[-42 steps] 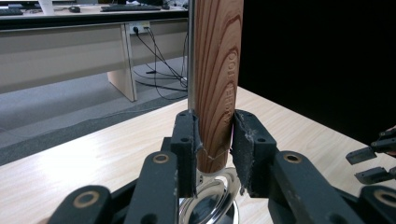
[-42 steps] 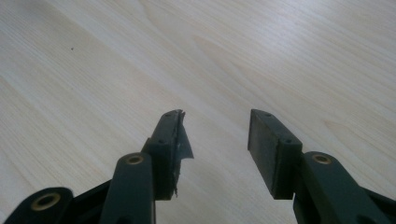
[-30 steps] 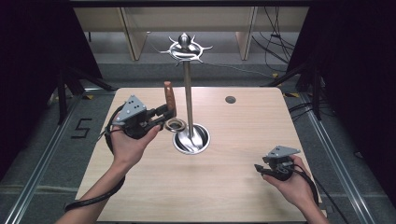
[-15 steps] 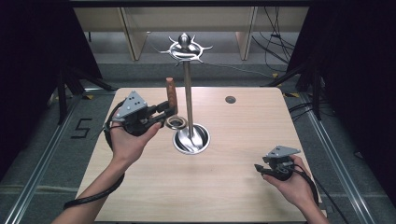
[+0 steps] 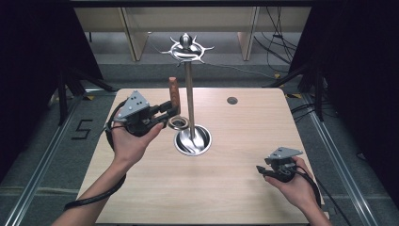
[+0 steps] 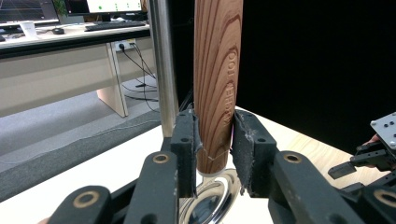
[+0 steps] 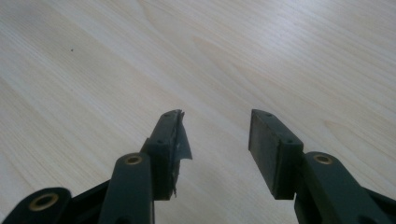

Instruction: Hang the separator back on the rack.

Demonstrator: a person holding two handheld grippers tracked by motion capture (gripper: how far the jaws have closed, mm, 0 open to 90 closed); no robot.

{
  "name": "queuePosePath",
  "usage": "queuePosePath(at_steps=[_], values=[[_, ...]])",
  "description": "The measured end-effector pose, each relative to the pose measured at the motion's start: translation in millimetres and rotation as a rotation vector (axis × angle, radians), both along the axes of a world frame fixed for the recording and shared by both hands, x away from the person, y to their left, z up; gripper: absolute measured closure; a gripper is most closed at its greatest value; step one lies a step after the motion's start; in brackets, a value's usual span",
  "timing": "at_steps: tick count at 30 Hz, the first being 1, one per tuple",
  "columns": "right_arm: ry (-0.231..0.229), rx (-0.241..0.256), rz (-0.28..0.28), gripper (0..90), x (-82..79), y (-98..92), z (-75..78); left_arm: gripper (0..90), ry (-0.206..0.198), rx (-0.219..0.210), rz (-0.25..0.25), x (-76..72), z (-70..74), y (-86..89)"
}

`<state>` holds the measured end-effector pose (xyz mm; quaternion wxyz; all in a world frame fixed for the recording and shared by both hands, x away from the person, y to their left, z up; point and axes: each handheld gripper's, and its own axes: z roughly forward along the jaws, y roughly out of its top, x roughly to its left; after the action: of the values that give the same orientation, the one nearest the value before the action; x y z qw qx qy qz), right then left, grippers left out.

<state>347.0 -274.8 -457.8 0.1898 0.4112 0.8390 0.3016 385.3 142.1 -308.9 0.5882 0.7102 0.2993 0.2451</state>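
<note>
**Wood handle pinched upright beside the steel rack pole**

Wood grain runs the length of the utensil handle (image 6: 217, 79) you hold, and your left tool (image 5: 165, 109) is clamped on its lower part, both pads pressed against the wood. The handle stands nearly upright, raised off the table (image 5: 141, 197), just beside the steel pole (image 5: 189, 101) of the hanging rack. A metal ring (image 5: 178, 124) shows just below the grip, close to the pole; whether it touches the pole cannot be told. The rack's hooked crown (image 5: 187, 48) sits well above the handle's top end, and its round steel base (image 5: 193, 141) lies directly under your work.

Your right tool (image 5: 261, 171) rests low over the table near the right front edge, well apart from the rack, its jaws spread with nothing between them.

Judging from here, the likely trouble is contact with the pole. The handle is so near it that a small sideways drift could knock the rack or twist the wood between the pads. The grip sits low on a tall piece, so the top may swing as you lift. Reaching a hook also means clearing the neighbouring prongs, and a snag there could pull the utensil loose.
</note>
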Motion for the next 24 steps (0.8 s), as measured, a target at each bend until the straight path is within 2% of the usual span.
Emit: queuePosePath(at_steps=[24], values=[[0.001,0.002,-0.002,54.9,0.2,0.3,-0.5,70.1,-0.004,-0.011,-0.002,2.0,6.1,-2.2]])
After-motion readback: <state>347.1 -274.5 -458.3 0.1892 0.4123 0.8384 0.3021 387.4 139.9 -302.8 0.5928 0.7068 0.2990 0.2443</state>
